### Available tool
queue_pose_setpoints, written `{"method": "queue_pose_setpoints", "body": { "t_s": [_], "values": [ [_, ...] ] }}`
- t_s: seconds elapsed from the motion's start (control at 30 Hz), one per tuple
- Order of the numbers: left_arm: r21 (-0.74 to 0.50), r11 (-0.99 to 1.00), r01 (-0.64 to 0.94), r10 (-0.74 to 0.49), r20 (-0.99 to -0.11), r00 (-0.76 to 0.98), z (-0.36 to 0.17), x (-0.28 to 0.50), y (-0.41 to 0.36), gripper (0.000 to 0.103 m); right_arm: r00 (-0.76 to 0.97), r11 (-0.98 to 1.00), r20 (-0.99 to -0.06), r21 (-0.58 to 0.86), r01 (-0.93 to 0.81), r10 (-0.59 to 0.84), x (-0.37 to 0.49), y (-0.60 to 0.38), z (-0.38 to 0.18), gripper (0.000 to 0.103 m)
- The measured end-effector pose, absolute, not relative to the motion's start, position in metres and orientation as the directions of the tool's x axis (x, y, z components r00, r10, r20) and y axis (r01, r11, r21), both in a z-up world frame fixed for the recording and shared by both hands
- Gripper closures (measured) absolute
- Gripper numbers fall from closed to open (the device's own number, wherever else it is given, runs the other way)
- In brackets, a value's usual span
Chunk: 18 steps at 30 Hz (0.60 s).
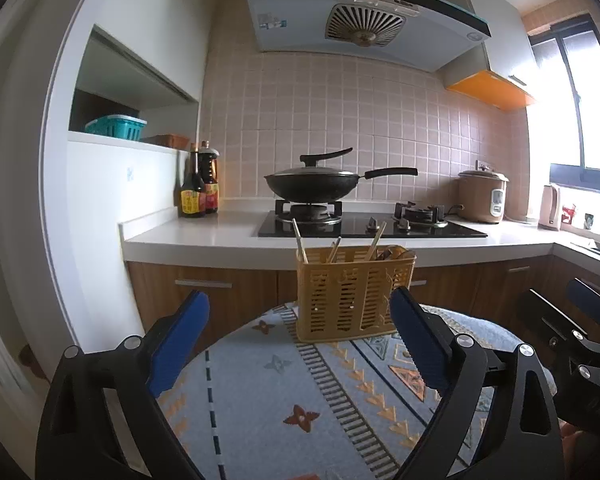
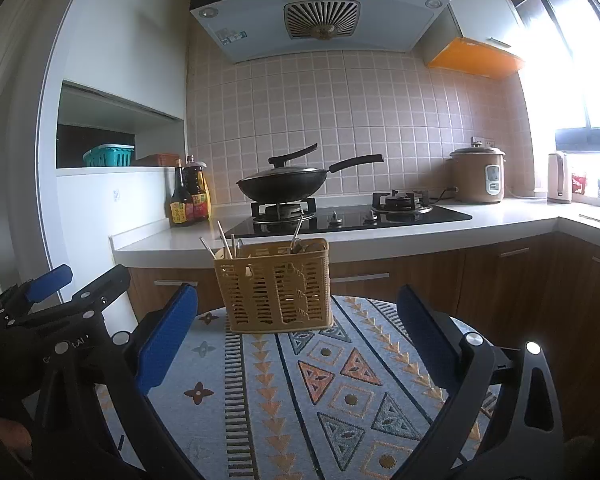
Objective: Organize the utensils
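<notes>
A yellow slotted utensil basket [image 1: 354, 294] stands upright at the far side of a small round table with a patterned cloth [image 1: 284, 392]. Chopsticks [image 1: 300, 240] and other utensils stick out of its top. It also shows in the right wrist view [image 2: 278, 286], with chopsticks [image 2: 225, 240] at its left end. My left gripper [image 1: 300, 320] is open and empty, short of the basket. My right gripper [image 2: 298, 308] is open and empty, also just short of it. Each gripper shows at the edge of the other's view.
Behind the table runs a white kitchen counter [image 1: 204, 236] with a black gas hob [image 1: 372, 228], a lidded wok [image 1: 312, 186], sauce bottles [image 1: 200, 188] and a rice cooker [image 1: 484, 196]. Wooden cabinet doors [image 1: 204, 300] lie below. A window is at the right.
</notes>
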State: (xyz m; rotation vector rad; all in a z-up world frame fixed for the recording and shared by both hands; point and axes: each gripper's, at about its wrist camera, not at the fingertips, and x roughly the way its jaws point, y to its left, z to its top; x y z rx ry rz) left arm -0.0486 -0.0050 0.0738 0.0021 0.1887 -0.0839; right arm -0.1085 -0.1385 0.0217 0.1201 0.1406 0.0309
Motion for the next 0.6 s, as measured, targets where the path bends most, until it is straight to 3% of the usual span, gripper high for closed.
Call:
{"method": "queue_pose_setpoints", "body": {
  "t_s": [0.6],
  "values": [
    [-0.017,0.997,0.077,-0.079,-0.178,0.981,0.0768,-0.0538,-0.0017,0.011,0.988,0.991,-0.141,0.124,-0.042,0.060,-0.1114,-0.1327,0.0220,0.008]
  ]
}}
